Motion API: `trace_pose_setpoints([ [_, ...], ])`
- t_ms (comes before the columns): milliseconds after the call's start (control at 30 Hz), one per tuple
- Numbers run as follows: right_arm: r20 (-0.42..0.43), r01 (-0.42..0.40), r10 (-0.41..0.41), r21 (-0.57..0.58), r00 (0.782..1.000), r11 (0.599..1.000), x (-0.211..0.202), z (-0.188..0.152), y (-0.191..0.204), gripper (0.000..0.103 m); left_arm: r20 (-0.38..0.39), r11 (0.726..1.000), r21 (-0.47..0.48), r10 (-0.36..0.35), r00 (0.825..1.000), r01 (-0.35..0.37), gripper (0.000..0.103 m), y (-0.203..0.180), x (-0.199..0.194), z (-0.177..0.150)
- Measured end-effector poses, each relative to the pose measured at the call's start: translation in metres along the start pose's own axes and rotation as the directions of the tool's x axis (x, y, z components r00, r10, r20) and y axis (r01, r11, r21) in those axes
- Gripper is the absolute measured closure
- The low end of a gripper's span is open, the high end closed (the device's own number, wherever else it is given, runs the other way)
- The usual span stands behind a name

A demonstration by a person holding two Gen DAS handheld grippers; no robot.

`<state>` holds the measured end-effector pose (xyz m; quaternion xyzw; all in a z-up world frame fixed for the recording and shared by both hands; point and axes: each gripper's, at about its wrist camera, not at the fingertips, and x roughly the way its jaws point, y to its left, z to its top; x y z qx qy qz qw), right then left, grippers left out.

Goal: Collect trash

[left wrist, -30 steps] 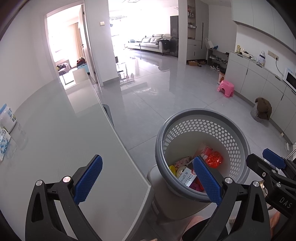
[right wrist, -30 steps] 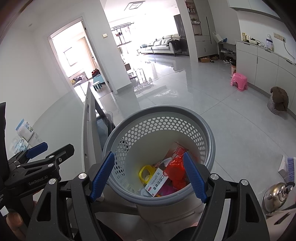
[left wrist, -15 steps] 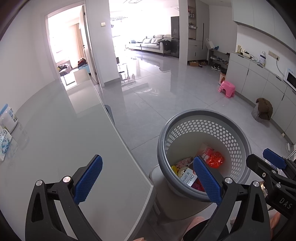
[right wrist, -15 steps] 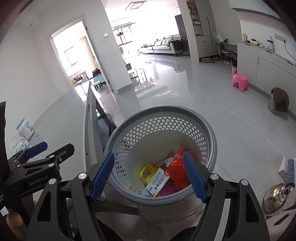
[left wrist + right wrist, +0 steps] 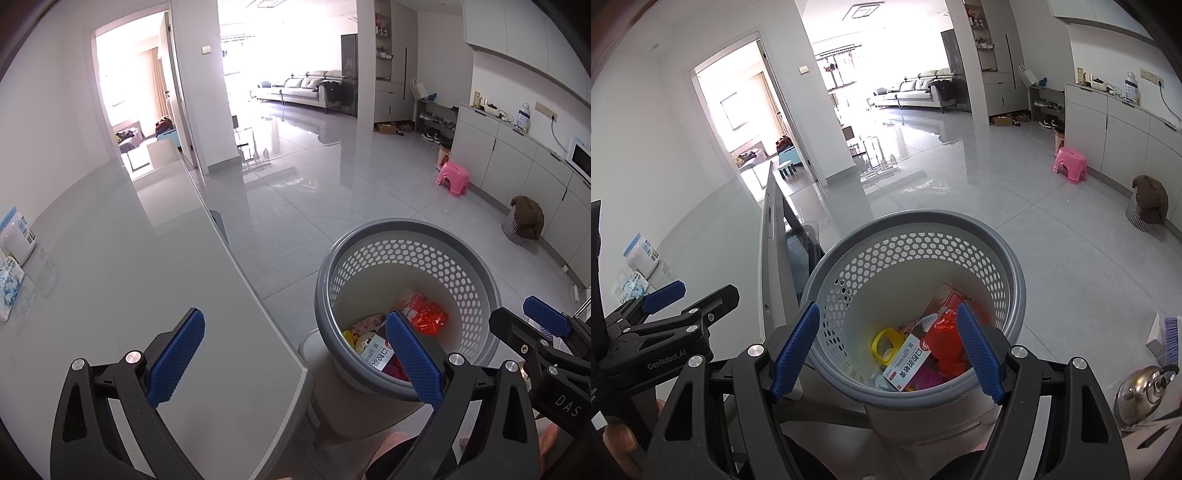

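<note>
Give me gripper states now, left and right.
Left gripper: open, holding nothing.
Right gripper: open, holding nothing, over the basket.

- The laundry-style basket (image 5: 1015, 273) was grey, its white wall pierced with hexagonal holes.
- Inside lay a red crumpled wrapper (image 5: 945, 339), possibly plastic, and a yellow ring (image 5: 882, 338).
- The stool (image 5: 1070, 164) was pink.

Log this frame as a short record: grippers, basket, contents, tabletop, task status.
left hand-held gripper: open, empty, over the table edge
right hand-held gripper: open, empty, above the basket
basket: grey, perforated, upright beside the table
contents: white and red box, red wrapper, yellow ring
table: bottle and packet at far left
task status: trash already in basket, nothing held
</note>
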<state>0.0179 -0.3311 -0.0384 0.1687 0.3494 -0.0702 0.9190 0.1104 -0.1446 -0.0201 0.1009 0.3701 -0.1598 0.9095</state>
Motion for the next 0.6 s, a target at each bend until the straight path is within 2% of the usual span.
trace_pose_setpoints([
  [600,0.003,-0.002,0.002,-0.007,1.000,1.000,-0.0006,-0.0005,-0.0012,0.030,0.010,1.000,-0.007,-0.003,1.000,0.003,0.006,0.0021,-0.0034,0.0003],
])
